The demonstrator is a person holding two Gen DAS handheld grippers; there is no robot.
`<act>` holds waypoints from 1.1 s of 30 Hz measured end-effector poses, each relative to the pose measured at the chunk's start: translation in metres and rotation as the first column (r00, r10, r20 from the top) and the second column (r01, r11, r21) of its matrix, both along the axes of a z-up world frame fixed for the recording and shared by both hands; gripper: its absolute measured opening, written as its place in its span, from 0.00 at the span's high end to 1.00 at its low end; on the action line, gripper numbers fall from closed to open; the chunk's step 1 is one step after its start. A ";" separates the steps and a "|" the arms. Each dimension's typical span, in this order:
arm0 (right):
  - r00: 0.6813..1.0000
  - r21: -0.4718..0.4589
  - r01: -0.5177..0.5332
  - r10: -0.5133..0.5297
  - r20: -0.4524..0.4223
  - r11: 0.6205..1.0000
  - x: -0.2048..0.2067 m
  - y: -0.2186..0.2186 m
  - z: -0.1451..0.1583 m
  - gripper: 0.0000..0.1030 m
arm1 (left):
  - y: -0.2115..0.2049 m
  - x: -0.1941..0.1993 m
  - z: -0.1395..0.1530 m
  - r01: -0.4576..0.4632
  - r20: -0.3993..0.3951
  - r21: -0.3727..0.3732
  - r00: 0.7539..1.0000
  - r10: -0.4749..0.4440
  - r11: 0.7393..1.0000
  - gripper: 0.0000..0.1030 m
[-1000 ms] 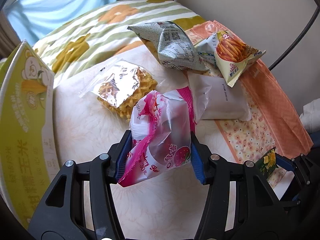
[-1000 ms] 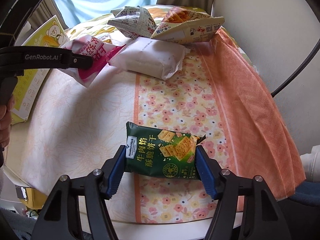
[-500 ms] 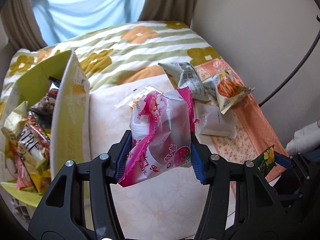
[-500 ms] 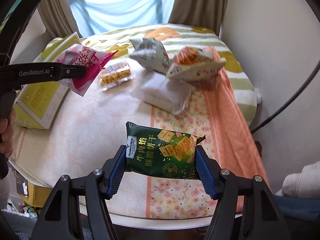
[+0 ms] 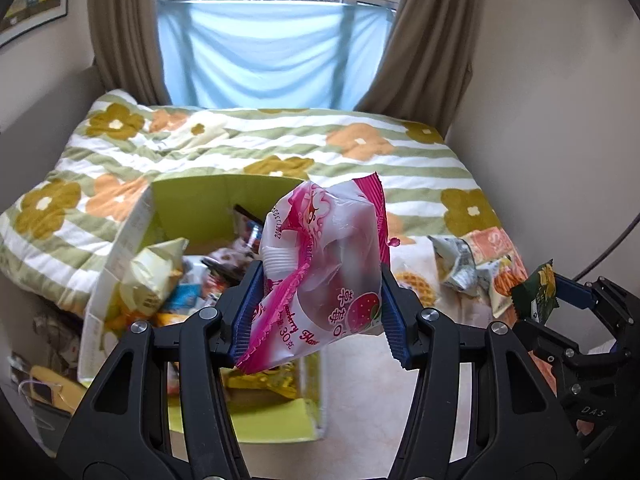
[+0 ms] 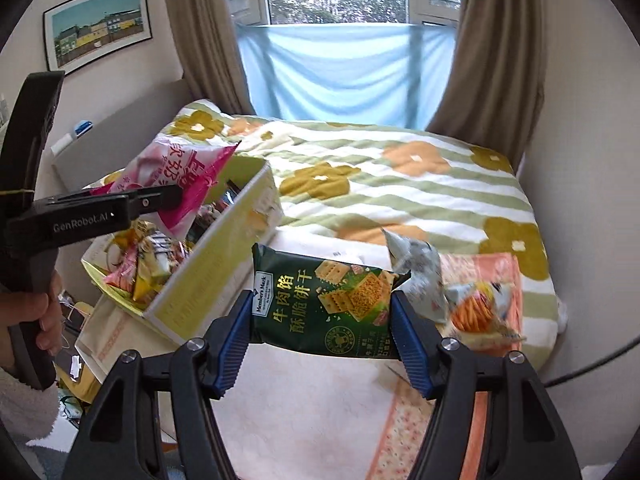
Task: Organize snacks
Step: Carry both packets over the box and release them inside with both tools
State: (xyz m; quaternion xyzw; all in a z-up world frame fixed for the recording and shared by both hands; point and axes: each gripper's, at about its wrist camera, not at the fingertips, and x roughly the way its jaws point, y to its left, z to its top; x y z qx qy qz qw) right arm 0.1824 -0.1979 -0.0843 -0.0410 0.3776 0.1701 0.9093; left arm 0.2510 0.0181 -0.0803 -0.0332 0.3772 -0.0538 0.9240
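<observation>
My left gripper point(image 5: 318, 312) is shut on a pink and white strawberry snack bag point(image 5: 324, 272) and holds it in the air over the open yellow-green box point(image 5: 120, 248), which holds several snack packs. The same bag point(image 6: 180, 176) shows above the box point(image 6: 216, 280) in the right wrist view. My right gripper point(image 6: 322, 332) is shut on a dark green cracker pack point(image 6: 320, 304), held above the table to the right of the box. The green pack point(image 5: 536, 292) shows at the right edge of the left wrist view.
A grey crumpled bag point(image 6: 416, 276), an orange-stick snack bag point(image 6: 476, 312) and a waffle pack point(image 5: 412, 288) lie on the table's far right. A bed with a flowered striped blanket point(image 6: 360, 184) stands behind the table. A wall is on the right.
Both grippers have risen and swung left with their packs. The box has come under the left gripper, and the window has come into view.
</observation>
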 end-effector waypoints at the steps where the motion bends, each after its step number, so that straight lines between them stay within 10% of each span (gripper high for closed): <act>1: 1.000 0.000 -0.017 0.017 0.010 1.000 0.006 0.014 0.005 0.40 | 0.012 0.004 0.002 -0.010 0.000 0.001 1.000 0.010 1.000 0.51; 20: 0.992 0.067 -0.039 0.047 -0.119 0.997 0.108 0.190 -0.022 0.40 | 0.155 0.117 -0.047 0.059 -0.156 -0.005 0.986 -0.059 0.998 0.49; 24: 0.987 0.057 -0.017 0.026 -0.157 0.998 0.116 0.195 -0.033 0.40 | 0.157 0.125 -0.056 0.095 -0.169 0.012 0.981 -0.092 0.995 0.03; 33: 0.979 0.031 -0.054 0.059 -0.197 0.998 0.123 0.197 -0.048 0.40 | 0.191 0.077 -0.065 0.009 -0.197 -0.022 0.980 -0.013 1.000 0.00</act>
